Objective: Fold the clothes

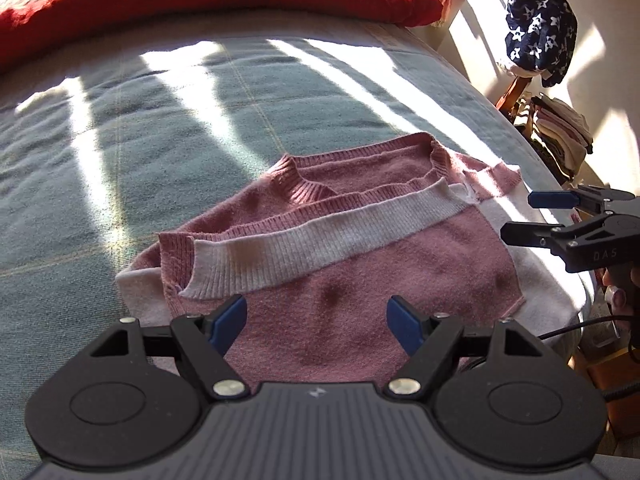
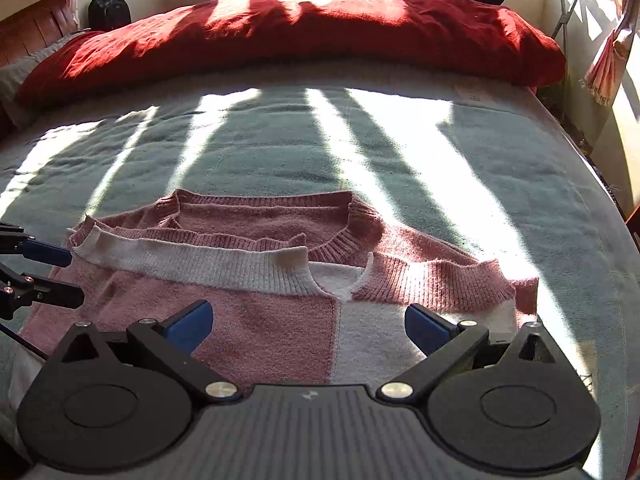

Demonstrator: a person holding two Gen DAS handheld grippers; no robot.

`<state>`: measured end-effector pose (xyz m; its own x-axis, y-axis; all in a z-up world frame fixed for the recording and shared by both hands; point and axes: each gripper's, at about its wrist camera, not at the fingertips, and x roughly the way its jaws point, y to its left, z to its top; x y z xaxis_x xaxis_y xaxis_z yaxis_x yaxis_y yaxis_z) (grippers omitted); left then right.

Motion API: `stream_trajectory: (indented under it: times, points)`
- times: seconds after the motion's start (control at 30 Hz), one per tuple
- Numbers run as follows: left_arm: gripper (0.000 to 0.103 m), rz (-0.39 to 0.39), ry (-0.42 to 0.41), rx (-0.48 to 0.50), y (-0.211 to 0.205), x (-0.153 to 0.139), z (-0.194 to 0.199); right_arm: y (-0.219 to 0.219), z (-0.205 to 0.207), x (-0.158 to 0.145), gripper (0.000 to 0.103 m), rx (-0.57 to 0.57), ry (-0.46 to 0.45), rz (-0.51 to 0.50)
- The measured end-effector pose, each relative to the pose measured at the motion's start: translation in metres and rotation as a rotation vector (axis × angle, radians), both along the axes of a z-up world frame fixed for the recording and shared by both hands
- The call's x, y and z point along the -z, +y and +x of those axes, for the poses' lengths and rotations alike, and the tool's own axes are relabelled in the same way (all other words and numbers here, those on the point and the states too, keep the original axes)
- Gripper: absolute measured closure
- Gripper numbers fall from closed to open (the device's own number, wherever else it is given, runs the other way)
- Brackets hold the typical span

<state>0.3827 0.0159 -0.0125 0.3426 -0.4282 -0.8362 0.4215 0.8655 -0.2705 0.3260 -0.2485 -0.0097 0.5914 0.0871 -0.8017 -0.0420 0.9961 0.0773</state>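
A pink and white knit sweater (image 1: 328, 264) lies folded on the bed, its white ribbed hem laid across the pink body. In the right wrist view the sweater (image 2: 260, 320) shows its neckline toward the far side and a pink cuff at the right. My left gripper (image 1: 318, 320) hovers over the sweater's near part, open, with nothing between its blue pads. It also shows at the left edge of the right wrist view, left gripper (image 2: 68, 274). My right gripper (image 2: 310, 326) is open above the sweater's near edge, holding nothing; from the left wrist view the right gripper (image 1: 520, 218) hangs by the sweater's right side.
A grey-green blanket (image 2: 280, 152) covers the bed, striped with sunlight. A red duvet (image 2: 300, 28) lies along the far side. Beyond the bed's right edge are a dark blue star-patterned cloth (image 1: 536, 32) and a stack of folded clothes (image 1: 560, 132). A black bag (image 2: 109, 10) stands at the far left.
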Motion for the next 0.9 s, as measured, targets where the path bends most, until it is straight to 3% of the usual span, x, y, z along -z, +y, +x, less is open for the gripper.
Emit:
stream_trajectory:
  times: [0.4,0.6,0.9]
  points:
    - [0.025,-0.099,-0.001,-0.047,0.026,0.009,0.000,0.044,0.023,0.002,0.000,-0.086,-0.011,-0.083]
    - [0.025,-0.135,-0.029,-0.064,0.038,-0.002,-0.012,0.058,0.029,0.004,0.000,-0.138,-0.016,-0.115]
    - [0.024,-0.096,-0.029,-0.120,0.050,-0.013,-0.017,0.061,0.038,-0.010,0.000,-0.183,-0.053,-0.131]
